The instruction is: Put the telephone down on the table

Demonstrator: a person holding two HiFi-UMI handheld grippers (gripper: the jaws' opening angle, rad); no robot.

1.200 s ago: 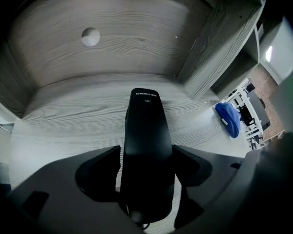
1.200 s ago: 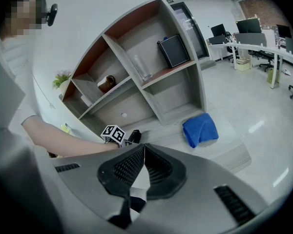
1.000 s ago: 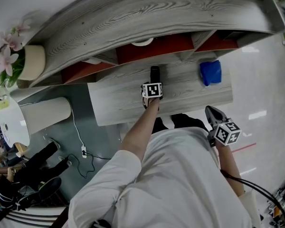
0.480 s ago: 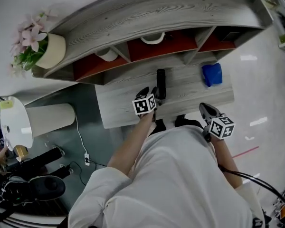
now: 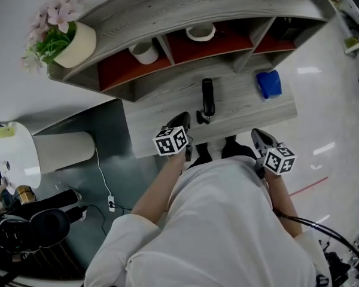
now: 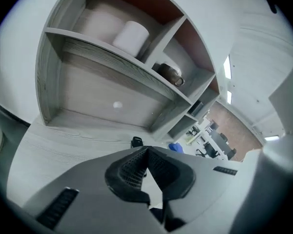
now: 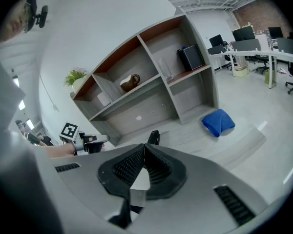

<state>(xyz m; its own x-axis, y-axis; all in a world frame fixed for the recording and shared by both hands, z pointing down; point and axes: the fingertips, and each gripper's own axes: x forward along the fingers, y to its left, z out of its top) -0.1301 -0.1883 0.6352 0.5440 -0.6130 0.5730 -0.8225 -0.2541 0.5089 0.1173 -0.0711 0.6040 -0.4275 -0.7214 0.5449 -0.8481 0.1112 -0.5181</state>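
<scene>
A potted plant with pink flowers point(image 5: 72, 43) stands on the left end of the top of a grey shelf unit point(image 5: 185, 5), which runs along the far edge of the counter point(image 5: 245, 109). In the unit's left compartment sits a white cup point(image 5: 145, 52). The left tongs point(image 5: 180, 120) hang over the counter just inside its near edge, toward the left corner. The left gripper view shows their jaws point(image 6: 145, 152) pressed together after just closing, with nothing between them. A brown jug point(image 7: 130, 82) stands in the middle compartment. The telephone point(image 5: 208, 96), a black handset, lies flat on the counter about midway between the left and right edges. Its length runs from the far edge toward the near edge. It lies just right of the left tongs and is not touched by them. The right tongs point(image 5: 260, 137) are held just off the near edge, toward the right corner. In the right gripper view their jaws point(image 7: 144, 147) meet at the tips and hold nothing. A crumpled blue cloth point(image 5: 268, 84) lies on the counter near its right edge, well apart from the telephone.
</scene>
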